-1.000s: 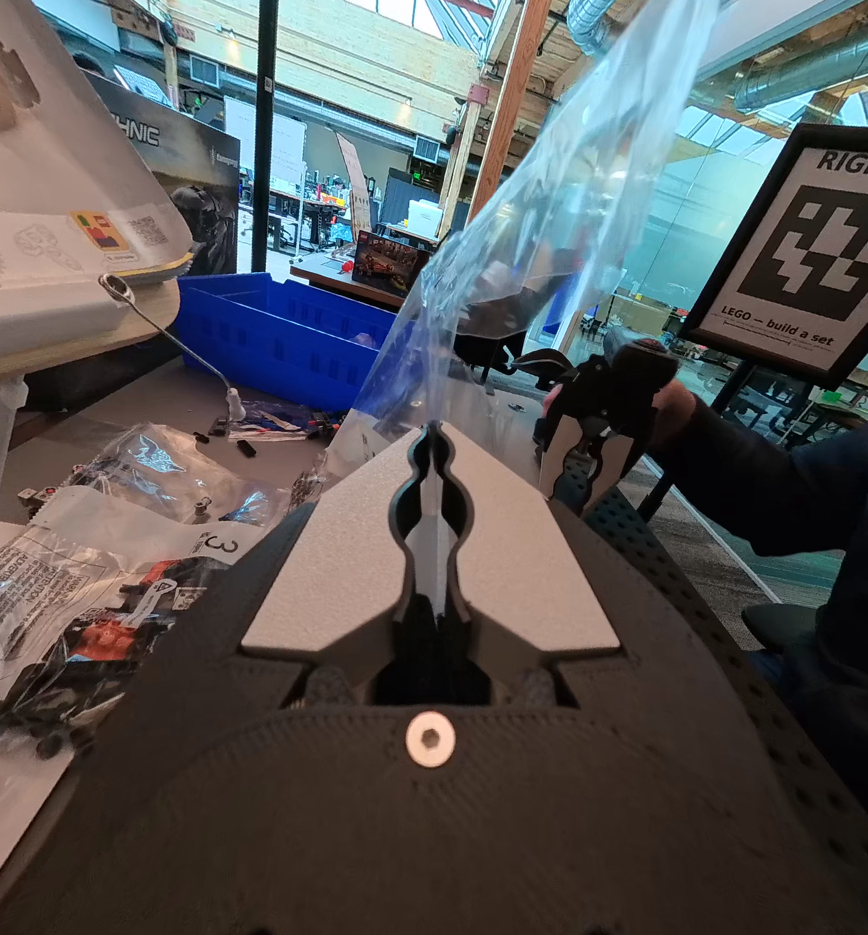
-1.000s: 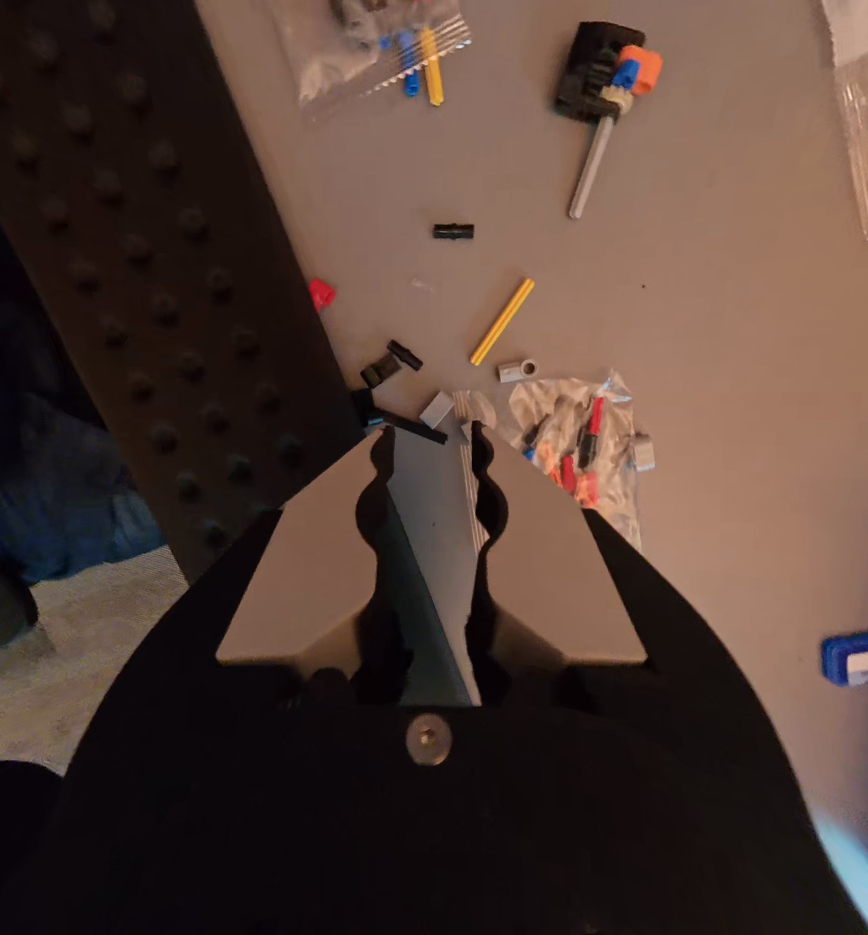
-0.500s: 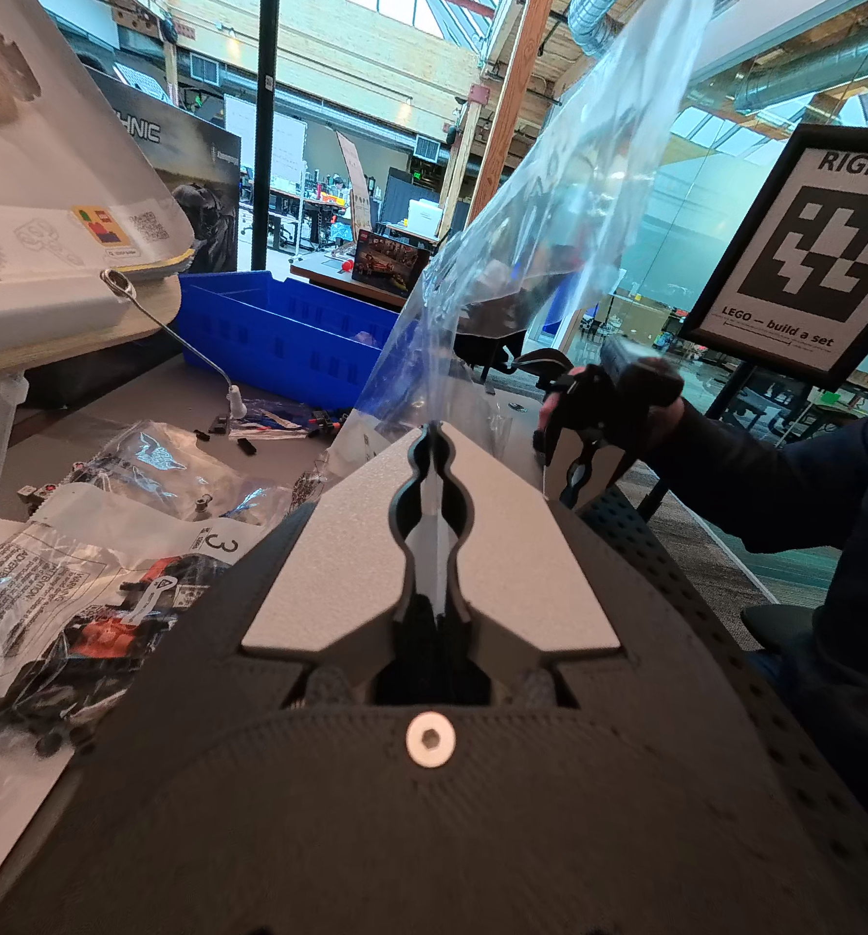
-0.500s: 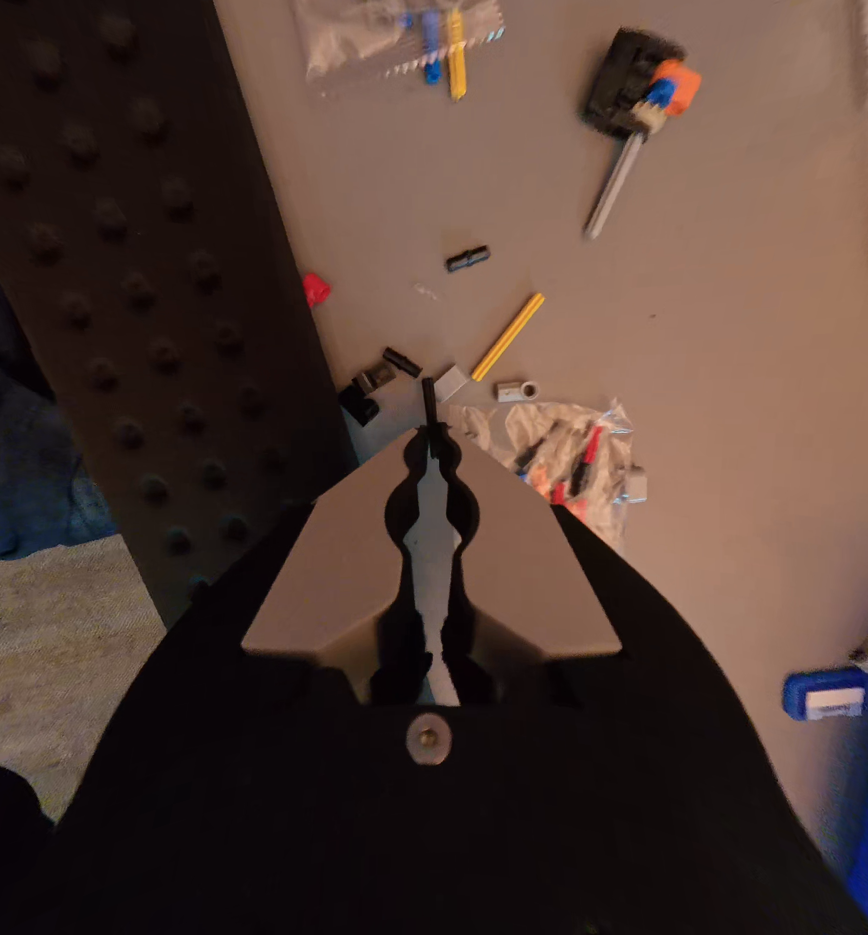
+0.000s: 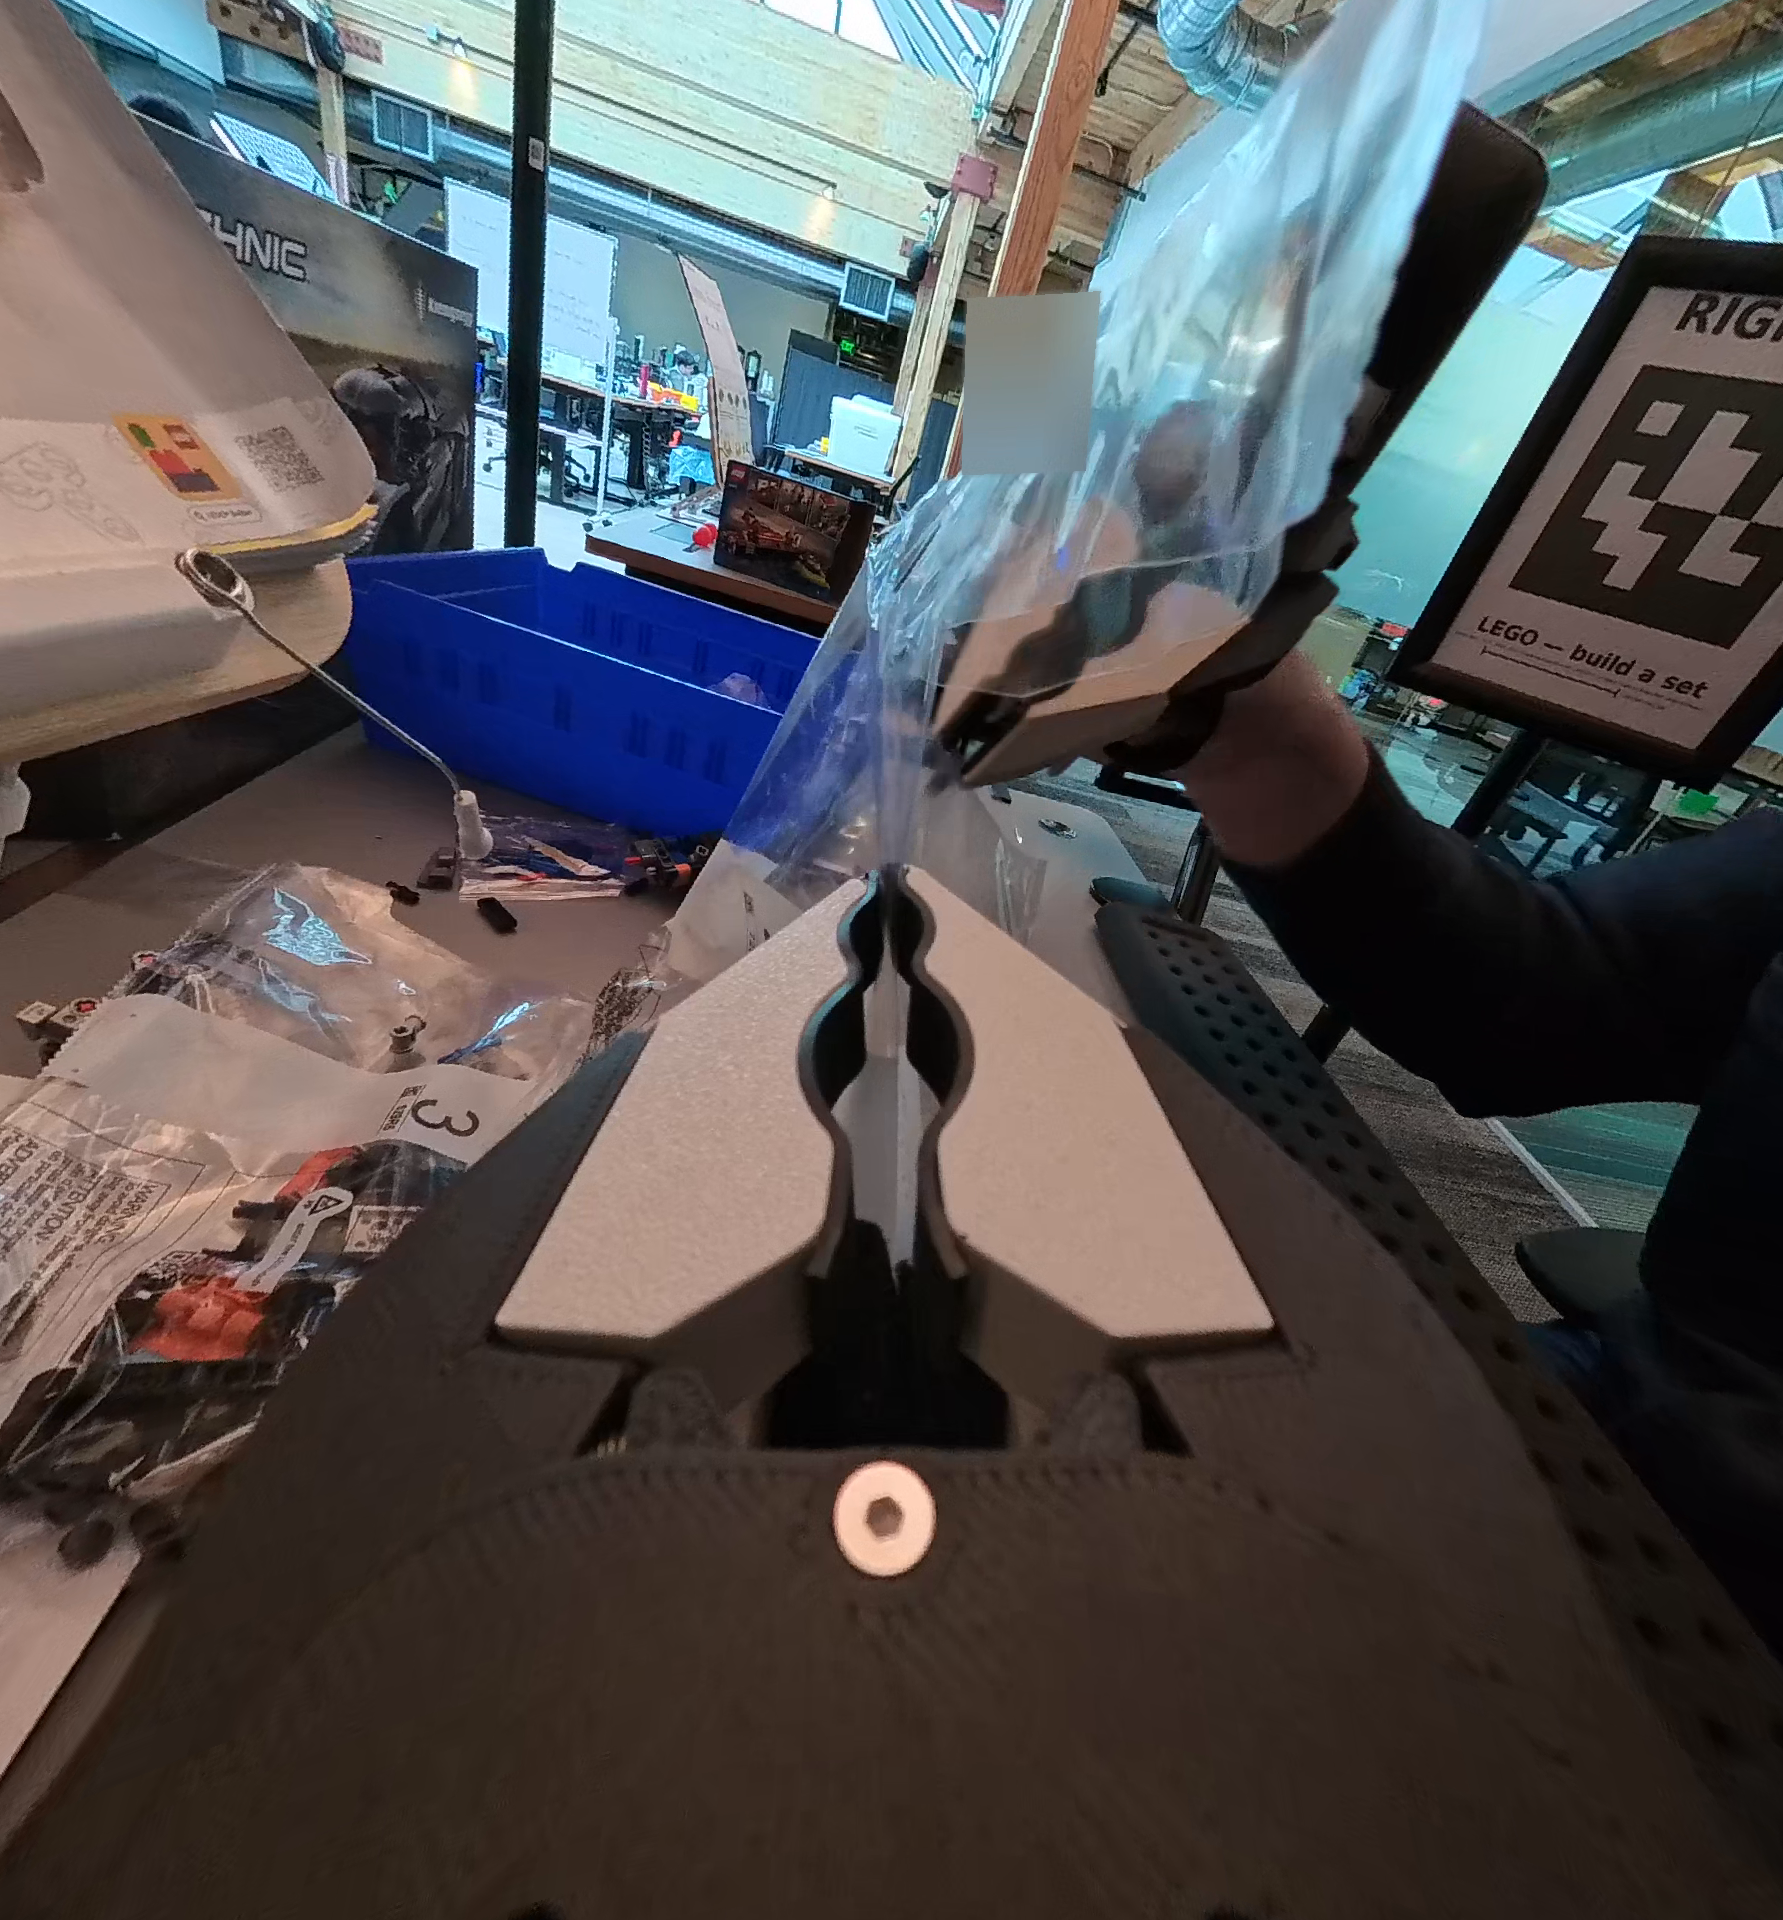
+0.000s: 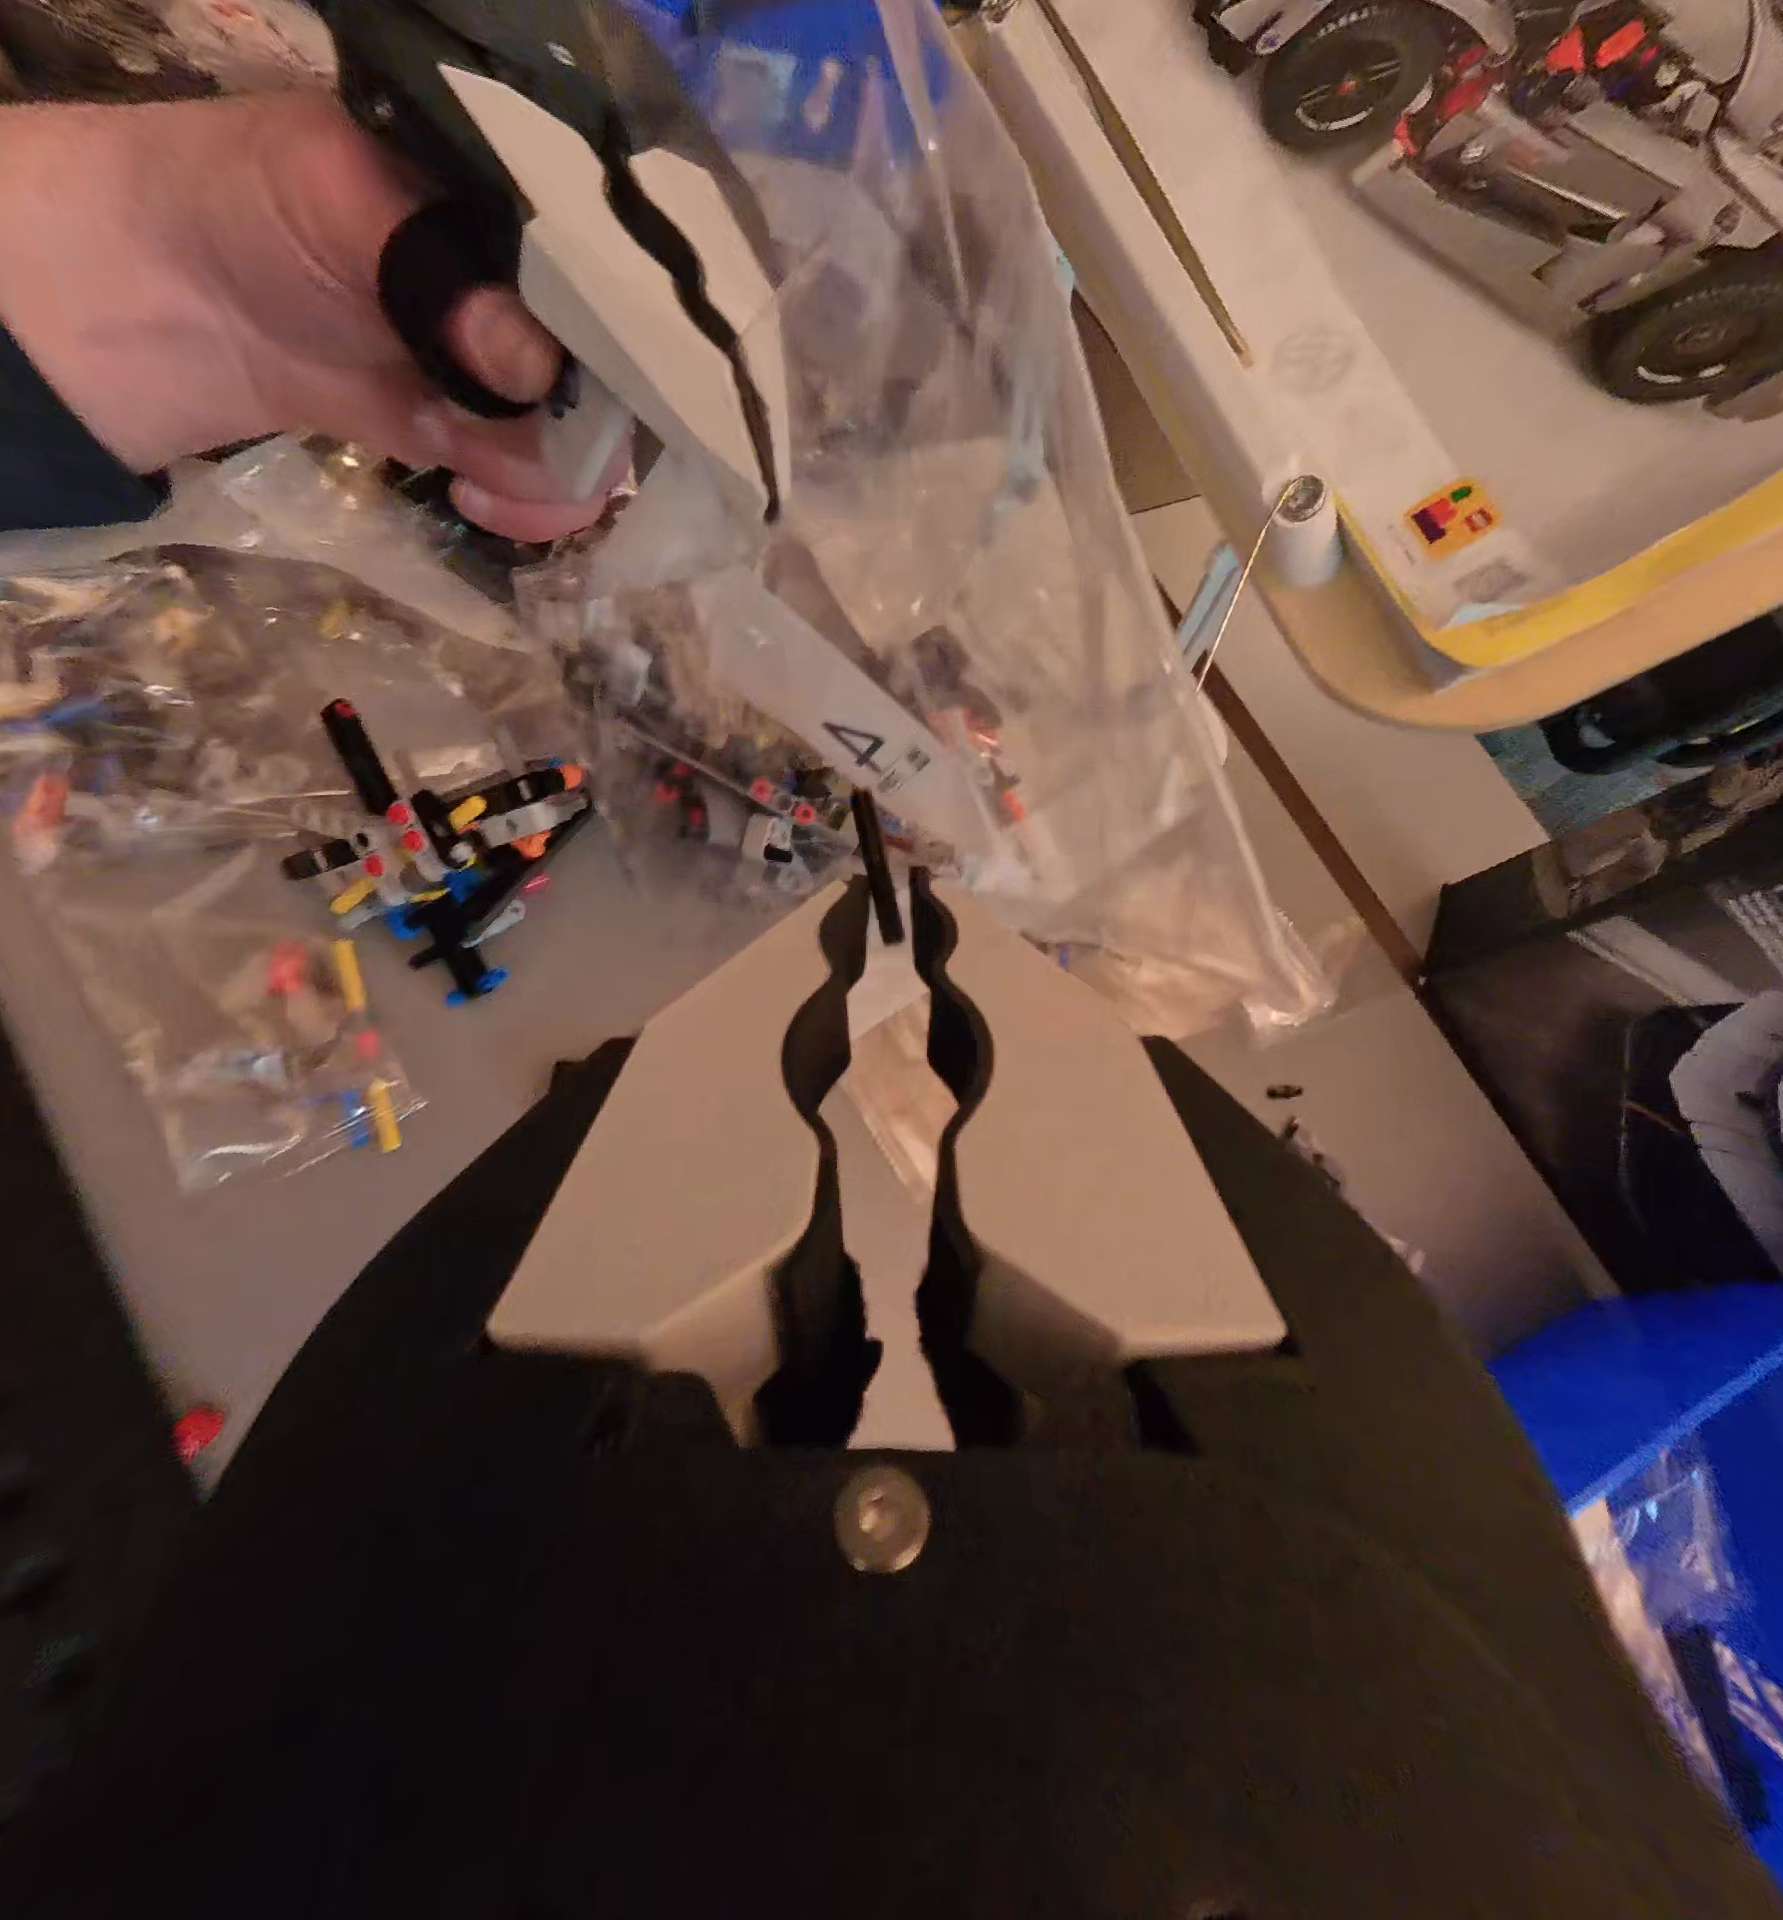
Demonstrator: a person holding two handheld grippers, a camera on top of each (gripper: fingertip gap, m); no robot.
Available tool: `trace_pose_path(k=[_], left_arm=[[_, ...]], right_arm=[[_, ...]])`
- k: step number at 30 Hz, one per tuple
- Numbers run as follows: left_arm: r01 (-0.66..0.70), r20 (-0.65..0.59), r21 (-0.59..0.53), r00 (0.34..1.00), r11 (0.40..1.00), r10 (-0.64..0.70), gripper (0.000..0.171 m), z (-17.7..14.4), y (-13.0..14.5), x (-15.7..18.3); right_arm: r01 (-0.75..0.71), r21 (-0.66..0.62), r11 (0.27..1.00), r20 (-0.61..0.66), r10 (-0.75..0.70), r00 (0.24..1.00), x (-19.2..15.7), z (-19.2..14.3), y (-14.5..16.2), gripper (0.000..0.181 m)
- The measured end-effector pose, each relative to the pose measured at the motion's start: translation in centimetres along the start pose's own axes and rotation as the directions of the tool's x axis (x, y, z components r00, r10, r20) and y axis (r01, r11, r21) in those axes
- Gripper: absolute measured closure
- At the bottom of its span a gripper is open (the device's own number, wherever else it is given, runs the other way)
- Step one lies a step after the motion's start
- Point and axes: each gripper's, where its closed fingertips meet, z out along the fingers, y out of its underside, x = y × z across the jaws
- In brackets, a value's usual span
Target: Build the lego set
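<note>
My left gripper (image 5: 892,883) is shut on the lower edge of a clear plastic bag (image 5: 1157,343), which stands up to the right. My right gripper (image 6: 882,883) is shut on a thin black lego axle (image 6: 879,868) that sticks out past its tips. In the left wrist view the right gripper (image 5: 954,764) hangs just above the left one, seen through the bag. In the right wrist view the left gripper (image 6: 767,499), held by a hand (image 6: 191,281), pinches the clear bag (image 6: 970,499). A small partly built lego assembly (image 6: 440,842) lies on the table.
Several bags of lego parts (image 5: 191,1195) (image 6: 814,769) cover the grey table (image 6: 243,1247). A blue bin (image 5: 575,665) (image 6: 1697,1455) stands at the back. An instruction booklet on a stand (image 6: 1489,312) is close by. A framed sign (image 5: 1645,499) stands at the right.
My right gripper closed on the black axle on the table, lifted it and swung up toward the bag. My left gripper kept holding the bag and barely moved.
</note>
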Motion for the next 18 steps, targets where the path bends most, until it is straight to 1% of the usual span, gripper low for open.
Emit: trace_pose_path(k=[2, 3, 4, 6, 8, 10, 13, 14, 16, 18], left_arm=[[0.001, -0.002, 0.000, 1.000, 1.000, -0.001, 0.171, 0.0, 0.0, 0.0], [0.001, -0.002, 0.000, 1.000, 1.000, -0.001, 0.171, 0.0, 0.0, -0.1], [0.002, -0.002, 0.000, 1.000, 1.000, -0.002, 0.171, 0.0, 0.0, -0.1], [0.002, -0.001, 0.002, 1.000, 1.000, -0.002, 0.171, -0.1, 0.0, -0.1], [0.003, 0.001, 0.005, 1.000, 1.000, -0.003, 0.171, -0.2, -0.1, -0.2], [0.005, 0.002, 0.008, 1.000, 1.000, -0.005, 0.171, -0.2, -0.1, -0.2], [0.007, -0.001, 0.007, 1.000, 1.000, -0.007, 0.171, -0.1, 0.0, -0.2], [0.007, -0.002, 0.004, 1.000, 1.000, -0.007, 0.171, 0.0, 0.0, -0.2], [0.006, -0.003, 0.000, 1.000, 1.000, -0.006, 0.171, 0.1, 0.1, -0.1], [0.006, -0.003, -0.003, 1.000, 1.000, -0.006, 0.171, 0.2, 0.2, 0.0]], right_arm=[[-0.015, -0.005, 1.000, 0.006, 0.015, 1.000, 0.2, 0.9, -0.1, 0.164], [-0.027, -0.028, 0.999, 0.003, 0.027, 1.000, 0.3, 1.1, 0.2, 0.157], [-0.030, -0.035, 0.999, -0.022, 0.029, 0.999, 0.6, 0.9, 0.3, 0.156], [-0.029, 0.001, 1.000, -0.043, 0.029, 0.999, 0.8, -0.4, 0.1, 0.160], [-0.065, 0.005, 0.998, -0.016, 0.065, 0.998, 0.2, -2.3, 0.9, 0.164], [-0.088, -0.055, 0.995, 0.097, 0.093, 0.991, -2.0, -3.6, 3.3, 0.164], [-0.099, -0.263, 0.960, 0.156, 0.143, 0.977, -4.7, -3.9, 9.6, 0.162], [-0.091, -0.315, 0.945, 0.180, 0.154, 0.972, -5.8, -3.7, 11.4, 0.161], [-0.082, -0.367, 0.927, 0.237, 0.178, 0.955, -8.0, -3.3, 14.0, 0.161], [-0.092, -0.399, 0.912, 0.268, 0.211, 0.940, -9.6, -2.7, 15.5, 0.161]])
